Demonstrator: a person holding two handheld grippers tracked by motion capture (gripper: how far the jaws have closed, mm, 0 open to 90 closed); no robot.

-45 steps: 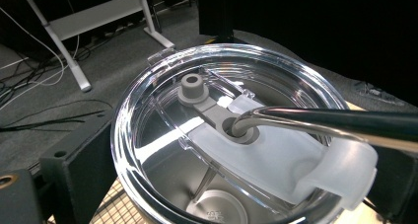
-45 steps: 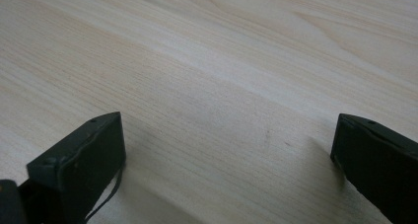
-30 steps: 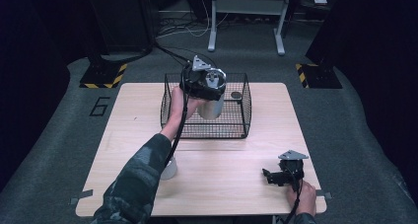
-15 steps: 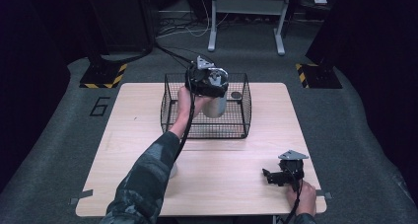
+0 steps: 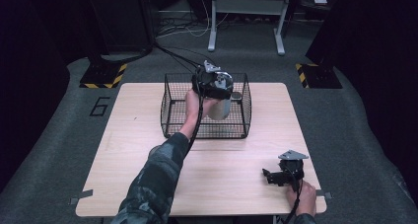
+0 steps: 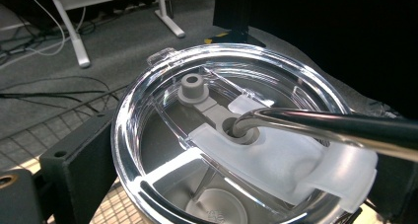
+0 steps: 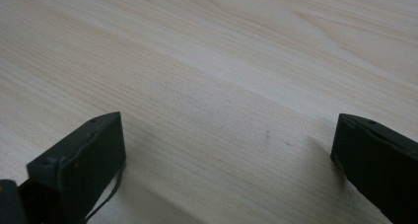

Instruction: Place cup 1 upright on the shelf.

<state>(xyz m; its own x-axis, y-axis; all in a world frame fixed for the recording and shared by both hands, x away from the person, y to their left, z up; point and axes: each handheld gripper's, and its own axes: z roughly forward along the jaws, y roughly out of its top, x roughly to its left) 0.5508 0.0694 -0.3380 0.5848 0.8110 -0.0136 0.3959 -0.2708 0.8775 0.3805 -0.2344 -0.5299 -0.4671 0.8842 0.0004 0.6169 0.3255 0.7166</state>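
Your left gripper (image 5: pixel 213 86) has carried the tumbler (image 5: pixel 220 107) a little farther over the wire basket (image 5: pixel 170 116) than it was a second ago, and it now hangs inside the basket's walls, toward the far right corner. The jaws are clamped on the cup just under its clear lid (image 6: pixel 148 91). In the left gripper view that lid sits right ahead of your jaws, with a metal straw (image 6: pixel 335 128) running from the lid's hole off to the right. A small dark round thing (image 5: pixel 236 95) lies just beyond the tumbler on the basket floor; you cannot tell what it is.

Judging by this, the carry is nearly over and the lowering is what remains. The cup looks upright, so come straight down and mind the object beyond it.

Your right gripper (image 5: pixel 274 176) rests on the table (image 5: pixel 128 184) near your edge, well apart from the basket, with its jaws spread wide and nothing between them, only bare wood (image 7: pixel 222 86).
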